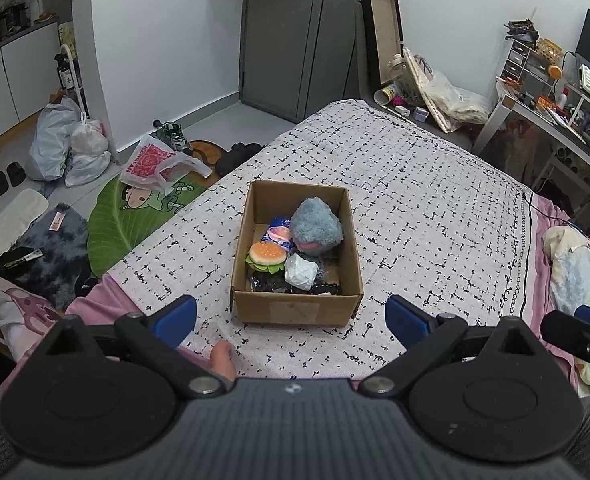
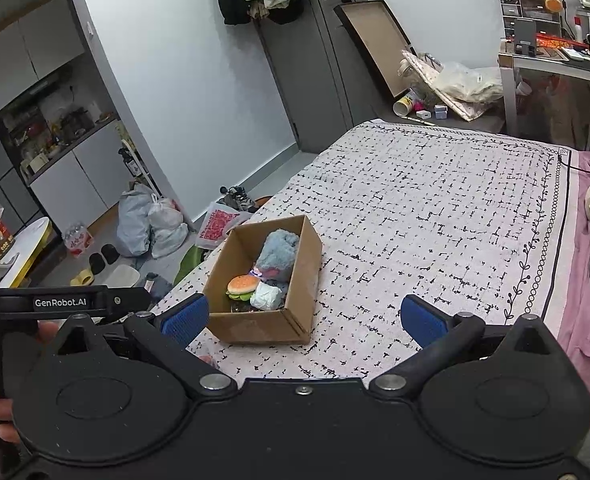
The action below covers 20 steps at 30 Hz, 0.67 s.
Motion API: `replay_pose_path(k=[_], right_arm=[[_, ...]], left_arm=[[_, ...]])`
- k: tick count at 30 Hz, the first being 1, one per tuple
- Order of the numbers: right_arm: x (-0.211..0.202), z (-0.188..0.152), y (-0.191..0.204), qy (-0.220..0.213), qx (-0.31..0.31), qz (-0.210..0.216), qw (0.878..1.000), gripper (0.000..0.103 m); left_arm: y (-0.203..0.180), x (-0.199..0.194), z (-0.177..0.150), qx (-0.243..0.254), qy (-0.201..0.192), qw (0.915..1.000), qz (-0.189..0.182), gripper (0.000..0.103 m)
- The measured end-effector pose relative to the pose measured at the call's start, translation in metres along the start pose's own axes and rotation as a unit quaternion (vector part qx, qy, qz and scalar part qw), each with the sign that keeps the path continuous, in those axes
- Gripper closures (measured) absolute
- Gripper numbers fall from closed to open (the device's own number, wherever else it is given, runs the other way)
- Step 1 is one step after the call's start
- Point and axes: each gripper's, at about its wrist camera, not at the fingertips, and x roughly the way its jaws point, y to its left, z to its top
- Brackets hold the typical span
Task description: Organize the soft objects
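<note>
Left wrist view: the left gripper (image 1: 291,316) hangs over the near edge of the bed (image 1: 435,184), its blue pads (image 1: 175,318) spread wide with nothing between them; the box (image 1: 297,254), an open cardboard carton, stands on the bedspread just beyond the fingertips, centred between them; inside the box, a grey-blue plush (image 1: 316,227) leans against the far right wall; a burger toy (image 1: 267,257) lies at the left wall; a white bundle (image 1: 301,273) lies just right of the burger, touching the plush; a small pink-and-blue packet (image 1: 277,235) sits behind the burger, beside the plush; dark items fill the near floor of the box, too dim to name; a tip of the right gripper (image 1: 581,330) shows well right of the box.

Right wrist view: the right gripper (image 2: 303,318) also stands wide apart and holds nothing; the box (image 2: 263,282) sits left of centre, its near corner between the fingertips, close to the left pad (image 2: 185,318); plush (image 2: 277,254), burger (image 2: 243,286) and bundle (image 2: 266,296) lie inside it; the left gripper's handle (image 2: 61,302), marked GenRobot.AI, shows left of the box.
</note>
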Motion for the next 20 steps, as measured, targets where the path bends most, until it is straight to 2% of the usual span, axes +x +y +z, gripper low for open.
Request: replay_pose_path(k=[20], right_arm=[[0.0062, -0.0018, -0.0006, 0.002, 0.001, -0.001, 1.000, 0.000]], left_arm=[[-0.0016, 0.0069, -0.0002, 0.007, 0.005, 1.0000, -0.002, 0.003]])
